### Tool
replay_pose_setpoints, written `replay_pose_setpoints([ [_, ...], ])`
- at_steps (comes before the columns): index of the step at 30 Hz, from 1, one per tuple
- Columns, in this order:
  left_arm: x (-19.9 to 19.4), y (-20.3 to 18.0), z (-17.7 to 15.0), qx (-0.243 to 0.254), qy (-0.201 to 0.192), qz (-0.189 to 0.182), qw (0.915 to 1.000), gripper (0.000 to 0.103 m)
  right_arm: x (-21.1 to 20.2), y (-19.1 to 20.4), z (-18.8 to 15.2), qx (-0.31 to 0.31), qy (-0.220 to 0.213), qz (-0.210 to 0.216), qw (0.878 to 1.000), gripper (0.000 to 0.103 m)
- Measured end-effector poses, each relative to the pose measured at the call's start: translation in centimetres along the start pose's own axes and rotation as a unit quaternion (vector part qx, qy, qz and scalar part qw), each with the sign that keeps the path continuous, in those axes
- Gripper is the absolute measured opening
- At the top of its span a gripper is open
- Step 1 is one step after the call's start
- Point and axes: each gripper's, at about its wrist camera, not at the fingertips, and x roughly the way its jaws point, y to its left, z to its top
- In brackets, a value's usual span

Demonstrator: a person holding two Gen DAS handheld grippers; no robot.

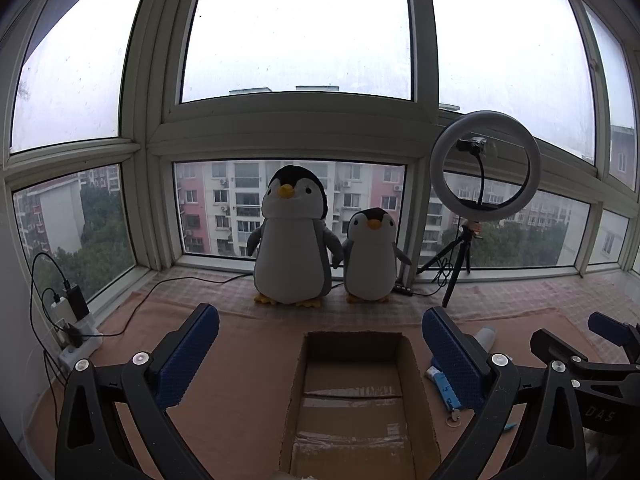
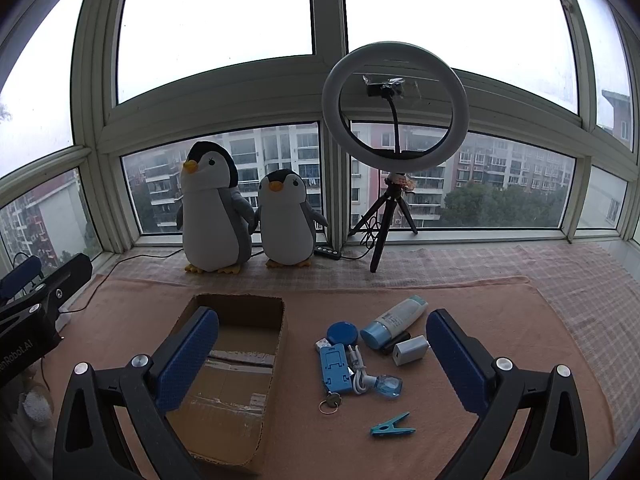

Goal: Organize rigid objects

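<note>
An open, empty cardboard box (image 2: 256,308) (image 1: 416,364) lies on the pink cloth. My left gripper (image 1: 320,340) hangs open above it, nothing between its blue pads. My right gripper (image 2: 322,340) is open too, over a cluster of small items right of the box: a white tube with a blue cap (image 2: 394,320), a round blue case (image 2: 341,333), a blue phone stand (image 2: 335,368), a white charger (image 2: 410,350), a coiled white cable (image 2: 359,372), a key on a ring (image 2: 330,403), a clear blue piece (image 2: 389,386) and a teal clip (image 2: 392,426). The right gripper (image 1: 608,332) shows at the left wrist view's edge.
Two plush penguins (image 2: 216,212) (image 2: 286,220) stand by the window, with a ring light on a tripod (image 2: 394,112) to their right. A power strip with chargers (image 1: 74,320) sits at the far left, cables trailing. Checked cloth (image 2: 560,276) covers the sill to the right.
</note>
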Motion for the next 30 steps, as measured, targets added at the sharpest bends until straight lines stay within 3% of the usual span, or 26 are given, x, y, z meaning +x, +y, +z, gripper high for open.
replay_pose_setpoints([
  [15, 0.3, 0.1, -0.2, 0.000, 0.004, 0.000, 1.0000, 0.103, 0.1, 0.1, -0.5, 0.000, 0.002, -0.002, 1.000, 0.103],
  [30, 1.8, 0.5, -1.2, 0.005, 0.034, 0.003, 0.9994, 0.103, 1.1, -1.0, -0.5, 0.002, 0.024, -0.011, 1.000, 0.103],
])
